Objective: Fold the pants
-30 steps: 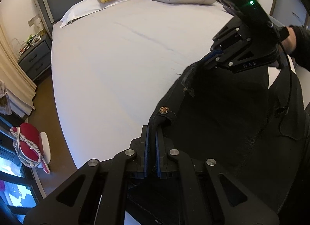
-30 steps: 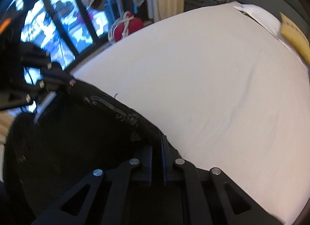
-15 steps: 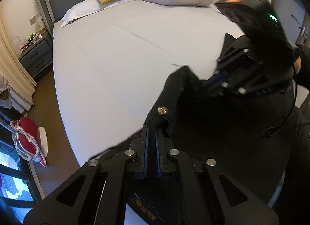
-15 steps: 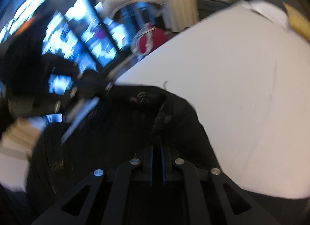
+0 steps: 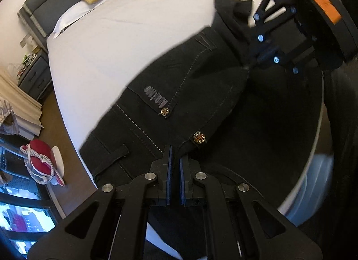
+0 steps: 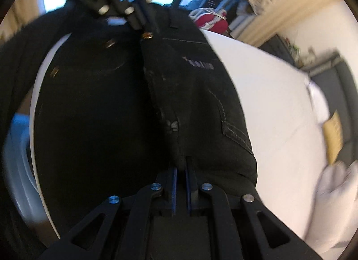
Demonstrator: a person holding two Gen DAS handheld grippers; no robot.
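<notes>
Spreading across most of both views, the bed (image 5: 138, 36) carries the black pants (image 5: 190, 94) near its foot-end corner, well apart from the pillows by the headboard. The waist end of the pants is lifted off the sheet and strung between the two tools, while the rest of the dark cloth sags toward the mattress edge; where the legs end is hidden. The waistband, its long line here, runs from the left gripper (image 5: 175, 159) up and to the right toward the right gripper (image 5: 252, 62), so each hand owns one end and neither is nearer the middle. The left gripper is pressed tight on the waistband just below a brass button (image 5: 199, 137). The right gripper (image 6: 180, 166) likewise pinches a fold of the same cloth, its fingers nearly together. My read is that the coming move hinges on bringing these two held ends together, or laying that line flat on the sheet
</notes>
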